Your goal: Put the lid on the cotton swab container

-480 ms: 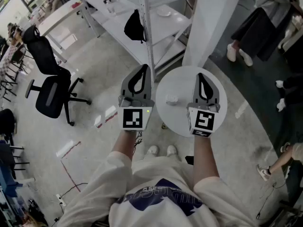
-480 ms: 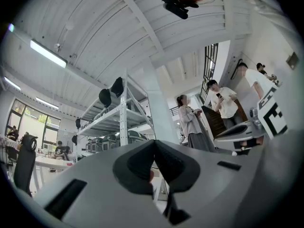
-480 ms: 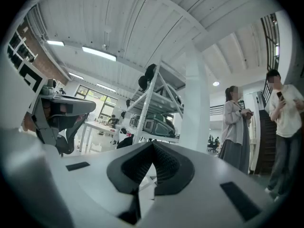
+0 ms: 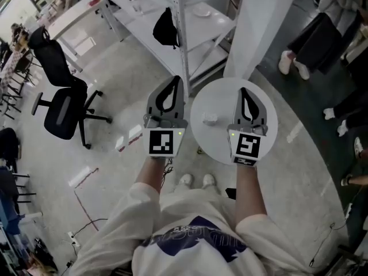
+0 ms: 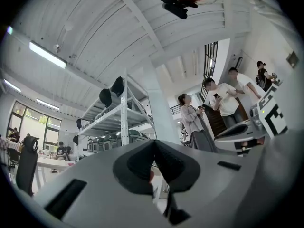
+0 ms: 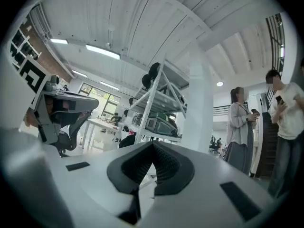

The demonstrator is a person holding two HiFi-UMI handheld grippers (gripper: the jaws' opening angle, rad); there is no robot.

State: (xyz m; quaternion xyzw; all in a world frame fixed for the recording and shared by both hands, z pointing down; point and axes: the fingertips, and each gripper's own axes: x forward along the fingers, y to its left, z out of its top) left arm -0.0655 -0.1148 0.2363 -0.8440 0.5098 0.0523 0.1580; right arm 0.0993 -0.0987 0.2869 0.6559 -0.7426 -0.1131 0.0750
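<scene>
one white object (image 4: 210,119) on table (image 4: 214,145) between left tongs (image 4: 174,80) and right tongs (image 4: 244,91)

office chair (image 4: 60,112) | shelving rack (image 4: 179,39) (black bag (image 4: 165,30) hanging) | white pillar (image 4: 261,27) | round table (image 4: 213,145)

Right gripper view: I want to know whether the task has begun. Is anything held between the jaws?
No, the right gripper has its jaws shut tip to tip, with nothing between them.
</scene>
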